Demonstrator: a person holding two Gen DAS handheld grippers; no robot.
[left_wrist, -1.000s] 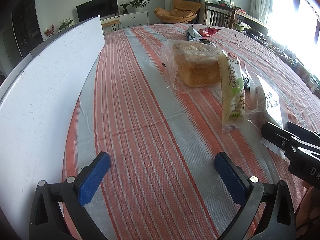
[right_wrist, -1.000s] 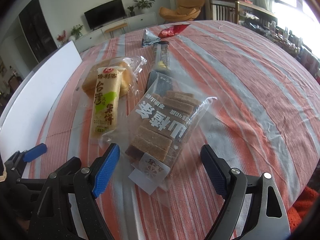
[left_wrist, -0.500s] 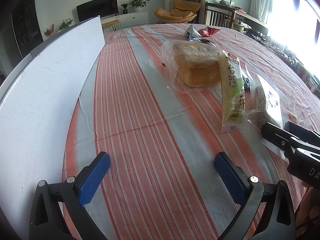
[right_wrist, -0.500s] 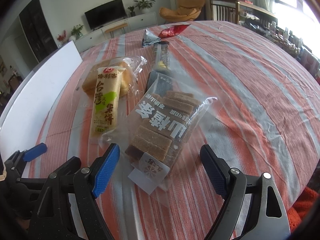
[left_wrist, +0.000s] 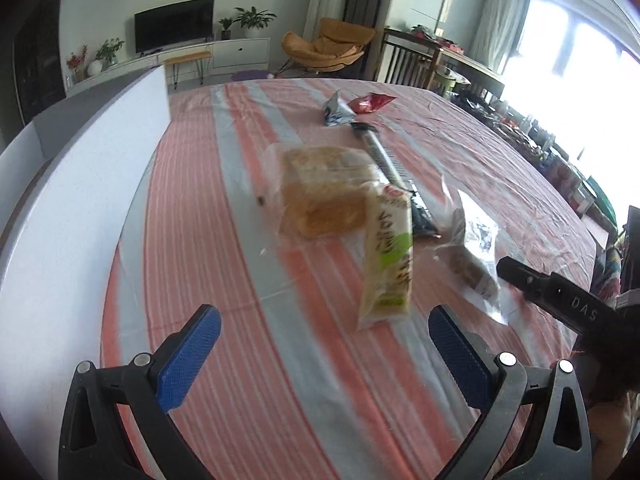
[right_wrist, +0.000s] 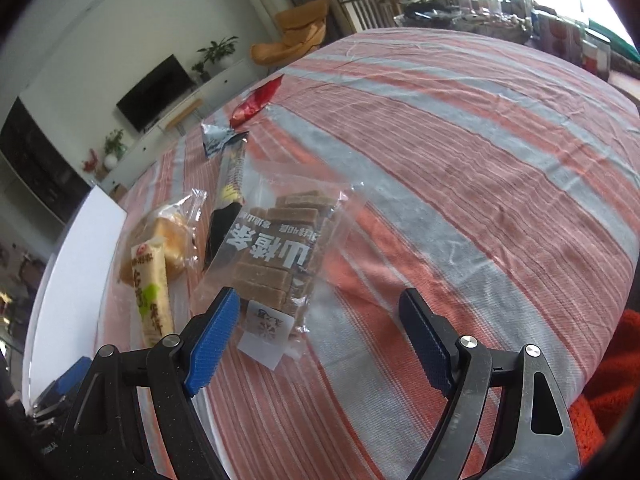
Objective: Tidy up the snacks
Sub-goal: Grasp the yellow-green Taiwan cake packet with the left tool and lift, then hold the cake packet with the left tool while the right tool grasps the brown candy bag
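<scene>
right gripper stands wide open with nothing between its blue pads; the near end of the clear bag of brown bars lies just ahead of it, toward its left finger, with the white label end nearest and partly behind that finger's tip. the bag's long axis runs away from the gripper, leaning a little right in the right wrist view, so the jaws straddle its width rather than its length. judging from that, a short push forward and slightly left would bring the bag's near end between the pads.

left gripper is also wide open and empty, over bare striped cloth on the counter. from it, the snacks lie ahead and to the right: the long yellow-green packet nearest, its long axis pointing roughly toward the gripper, with the bagged bread touching its far end. beyond these sit a dark stick packet, a blue-white wrapper and a red wrapper, well apart from both grippers.

the right gripper is plainly the nearer to the bag of brown bars; the left is nearer to the yellow-green packet. a white board stands along the left edge of the counter.
</scene>
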